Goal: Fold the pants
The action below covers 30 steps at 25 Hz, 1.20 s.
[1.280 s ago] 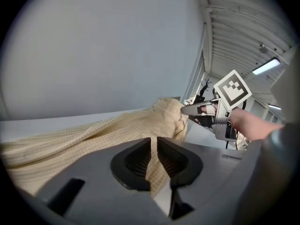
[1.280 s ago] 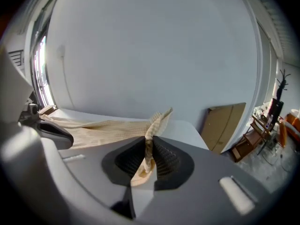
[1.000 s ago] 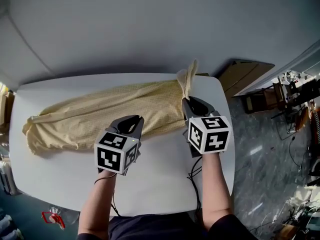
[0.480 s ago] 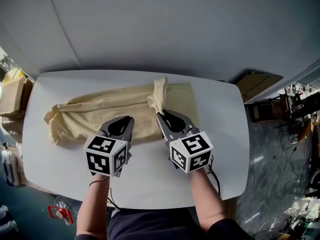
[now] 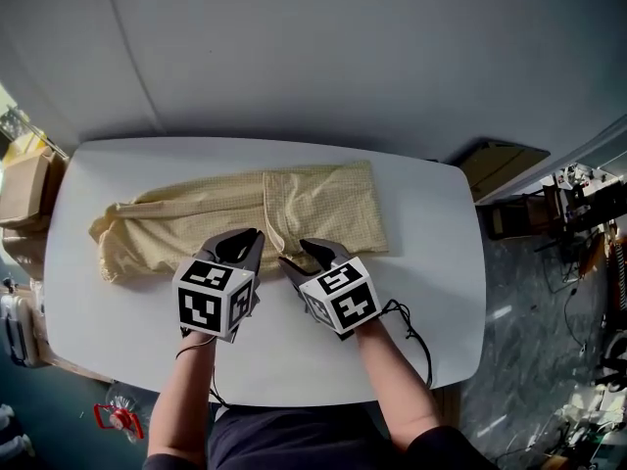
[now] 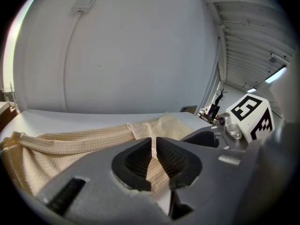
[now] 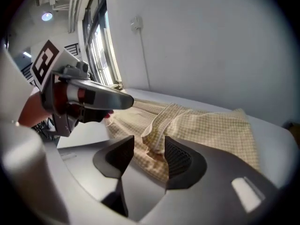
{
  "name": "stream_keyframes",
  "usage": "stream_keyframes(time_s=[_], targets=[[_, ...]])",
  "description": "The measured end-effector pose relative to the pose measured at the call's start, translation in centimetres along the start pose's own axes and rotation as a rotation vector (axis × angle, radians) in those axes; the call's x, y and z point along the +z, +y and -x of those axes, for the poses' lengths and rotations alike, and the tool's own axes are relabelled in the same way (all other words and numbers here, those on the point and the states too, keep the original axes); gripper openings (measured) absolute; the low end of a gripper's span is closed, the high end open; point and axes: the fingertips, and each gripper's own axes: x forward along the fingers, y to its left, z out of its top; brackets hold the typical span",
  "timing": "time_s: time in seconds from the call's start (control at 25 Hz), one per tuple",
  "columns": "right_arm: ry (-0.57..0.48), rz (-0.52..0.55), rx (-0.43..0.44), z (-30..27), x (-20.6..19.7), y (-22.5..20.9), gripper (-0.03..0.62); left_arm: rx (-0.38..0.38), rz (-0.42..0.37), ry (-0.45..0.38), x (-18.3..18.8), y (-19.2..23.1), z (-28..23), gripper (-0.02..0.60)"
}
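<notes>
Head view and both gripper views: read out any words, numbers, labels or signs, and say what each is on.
No readable text anywhere.
Left marker cube and right marker cube: black-and-white square patterns, no letters or numbers.
Pants: no label showing.
Brown box at left: no print legible.
Floor clutter at right: too small to read.

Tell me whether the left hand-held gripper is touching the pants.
Touching. The left gripper view shows the left hand-held gripper with its jaws closed on a thin fold of the pants, cloth pinched between the pads.
</notes>
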Motion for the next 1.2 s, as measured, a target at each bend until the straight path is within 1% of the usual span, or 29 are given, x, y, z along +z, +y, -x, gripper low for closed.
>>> stream_keyframes(time_s=[0.12,0.24,0.36,0.48,0.6,0.72,0.8,0.88,0.92,1.08,1.2], targets=[[-0.029,-0.008,-0.035,2.3,0.8,-1.9,0.190,-0.043,-0.031,0.028,-0.1,-2.4,-1.8,0.028],[-0.036,-0.021,-0.104,4.2,0.5,-5.1,0.179,-0.079,-0.068,0.059,-0.3,-5.0,-3.7,0.029],[-0.013,-0.071,-0.191,5.9,-1.3,-9.2,0.173,-0.096,-0.095,0.087,-0.5,-6.8,-5.3,0.032],[0.021,-0.131,-0.276,7.8,-3.7,-13.4,0.173,-0.093,-0.121,0.118,-1.0,-8.2,-7.0,0.046],[0.039,-0.188,-0.324,8.9,-5.5,-16.3,0.175,-0.107,-0.161,0.149,-1.5,-10.0,-8.9,0.071],[0.045,-0.252,-0.315,9.0,-6.6,-17.8,0.178,-0.129,-0.256,0.192,-2.6,-12.1,-10.7,0.089],[0.035,-0.296,-0.285,8.8,-6.8,-18.3,0.178,-0.161,-0.340,0.228,-3.6,-14.0,-11.7,0.111],[0.019,-0.323,-0.256,8.7,-6.4,-18.8,0.176,-0.192,-0.408,0.242,-4.0,-16.0,-12.7,0.137],[0.010,-0.329,-0.246,8.6,-6.1,-19.0,0.175,-0.204,-0.426,0.234,-3.8,-16.9,-13.2,0.142],[-0.010,-0.317,-0.238,8.3,-4.5,-20.5,0.169,-0.248,-0.453,0.185,-2.6,-20.0,-15.2,0.146],[-0.017,-0.291,-0.243,8.1,-2.9,-22.0,0.163,-0.238,-0.482,0.195,-2.8,-21.0,-16.8,0.150]])
